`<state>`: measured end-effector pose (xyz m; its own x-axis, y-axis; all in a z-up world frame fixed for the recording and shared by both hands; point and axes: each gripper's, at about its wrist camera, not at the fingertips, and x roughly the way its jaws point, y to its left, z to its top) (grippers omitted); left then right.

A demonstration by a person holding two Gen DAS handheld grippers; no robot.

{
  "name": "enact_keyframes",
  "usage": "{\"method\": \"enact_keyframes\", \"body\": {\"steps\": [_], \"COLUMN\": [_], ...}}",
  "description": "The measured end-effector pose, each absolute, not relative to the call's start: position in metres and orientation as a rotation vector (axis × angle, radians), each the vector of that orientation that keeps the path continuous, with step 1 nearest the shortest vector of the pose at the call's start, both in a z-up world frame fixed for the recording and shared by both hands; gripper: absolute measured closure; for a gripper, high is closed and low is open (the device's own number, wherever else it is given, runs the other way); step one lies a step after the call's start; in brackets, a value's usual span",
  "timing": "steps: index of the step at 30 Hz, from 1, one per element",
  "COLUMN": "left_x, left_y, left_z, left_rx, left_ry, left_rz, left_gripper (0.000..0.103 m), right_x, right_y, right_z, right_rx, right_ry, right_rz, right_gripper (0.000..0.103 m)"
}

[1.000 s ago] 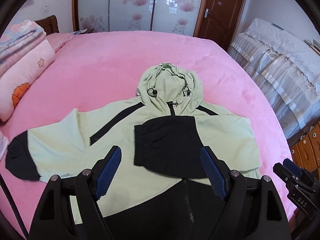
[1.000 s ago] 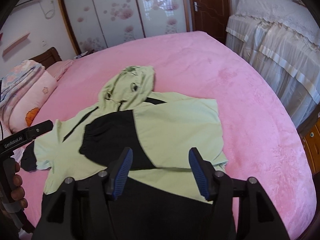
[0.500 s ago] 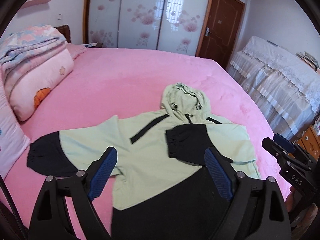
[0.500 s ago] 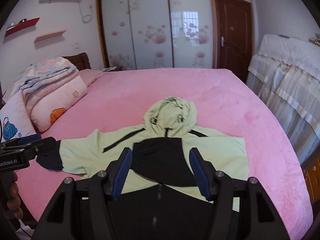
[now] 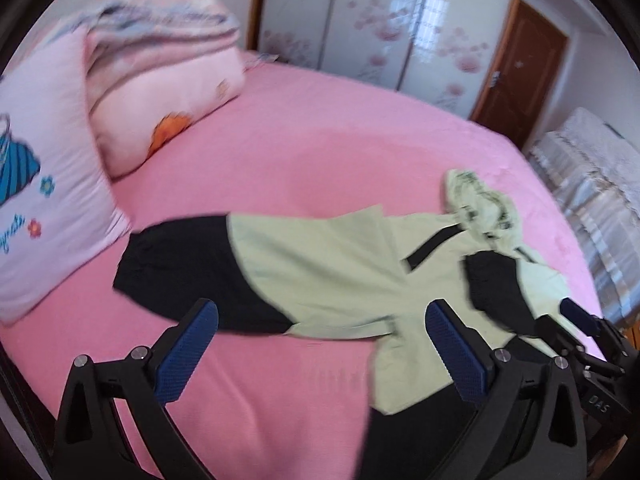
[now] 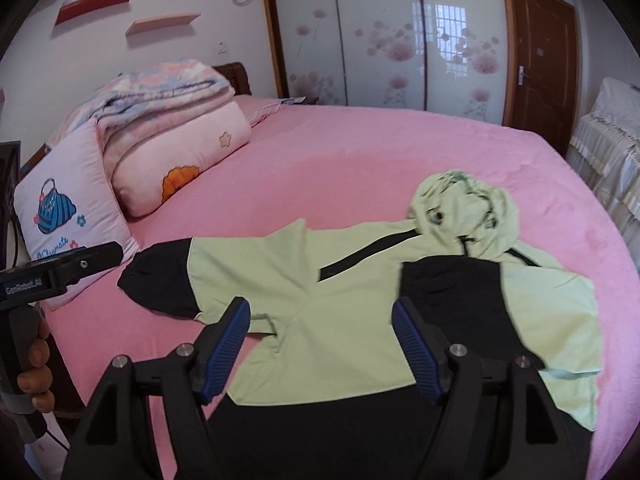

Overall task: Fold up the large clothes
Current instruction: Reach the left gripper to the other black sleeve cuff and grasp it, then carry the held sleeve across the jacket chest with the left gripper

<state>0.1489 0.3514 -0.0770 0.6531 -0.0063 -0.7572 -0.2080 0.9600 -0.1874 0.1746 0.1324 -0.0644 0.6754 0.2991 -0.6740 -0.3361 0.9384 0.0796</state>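
A broad stretch of bare pink bedspread point(image 6: 360, 152) is seen beyond the fingers of both grippers, bounded at far left by a pillow point(image 6: 68, 216) and a folded quilt point(image 6: 168, 100). The bed's right edge curves away beside a lace-covered piece of furniture point(image 6: 608, 136).

The left gripper point(image 5: 320, 344) is held with its jaws spread wide, having just been opening; nothing is gripped, and only bedspread and the sleeve's lower edge lie between its blue ribbed pads point(image 5: 188, 356). The right gripper point(image 6: 322, 350) is likewise parted, also just opened further, and empty above the garment's body.

The jacket point(image 6: 340, 320), pale green with black panels, is laid flat just ahead of the fingers. One sleeve point(image 6: 208, 272), ending in a black gathered cuff, is stretched leftward; the other is folded across the chest. The hood point(image 6: 464, 204) lies crumpled at the far end.
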Motion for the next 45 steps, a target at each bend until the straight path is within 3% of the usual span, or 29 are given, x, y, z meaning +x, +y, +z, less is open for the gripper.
{"method": "enact_keyframes", "body": {"steps": [7, 16, 23, 24, 26, 27, 28, 33, 40, 45], "left_x": [0.173, 0.199, 0.228, 0.232, 0.238, 0.242, 0.246, 0.252, 0.264, 0.273], "left_y": [0.428, 0.489, 0.492, 0.491, 0.487, 0.484, 0.483, 0.439, 0.299, 0.188], "left_z": [-0.182, -0.270, -0.283, -0.283, -0.276, -0.271, -0.267, -0.215, -0.133, -0.134], "left_rx": [-0.421, -0.661, -0.640, -0.638, -0.599, -0.580, -0.578, -0.516, -0.377, -0.295], "left_ry": [1.053, 1.111, 1.031, 1.019, 0.978, 0.958, 0.959, 0.843, 0.732, 0.797], "left_rz": [0.180, 0.168, 0.242, 0.261, 0.336, 0.360, 0.380, 0.375, 0.084, -0.153], "left_gripper": [0.000, 0.000, 0.001, 0.003, 0.043, 0.086, 0.098, 0.098, 0.098, 0.098], "right_x": [0.220, 0.252, 0.254, 0.254, 0.253, 0.252, 0.251, 0.248, 0.237, 0.222], "right_y": [0.193, 0.224, 0.218, 0.214, 0.207, 0.203, 0.197, 0.159, 0.078, 0.015], "right_z": [-0.132, -0.184, -0.198, -0.198, -0.197, -0.195, -0.194, -0.182, -0.160, -0.145], "right_rx": [-0.079, -0.103, -0.103, -0.097, -0.090, -0.090, -0.090, -0.037, 0.087, 0.140], "right_ry": [0.853, 0.918, 0.941, 0.945, 0.946, 0.944, 0.942, 0.932, 0.886, 0.839], "right_rz": [0.373, 0.372, 0.382, 0.383, 0.382, 0.380, 0.375, 0.338, 0.217, 0.107], "right_gripper": [0.029, 0.029, 0.029, 0.029, 0.029, 0.029, 0.029, 0.029, 0.029, 0.029]}}
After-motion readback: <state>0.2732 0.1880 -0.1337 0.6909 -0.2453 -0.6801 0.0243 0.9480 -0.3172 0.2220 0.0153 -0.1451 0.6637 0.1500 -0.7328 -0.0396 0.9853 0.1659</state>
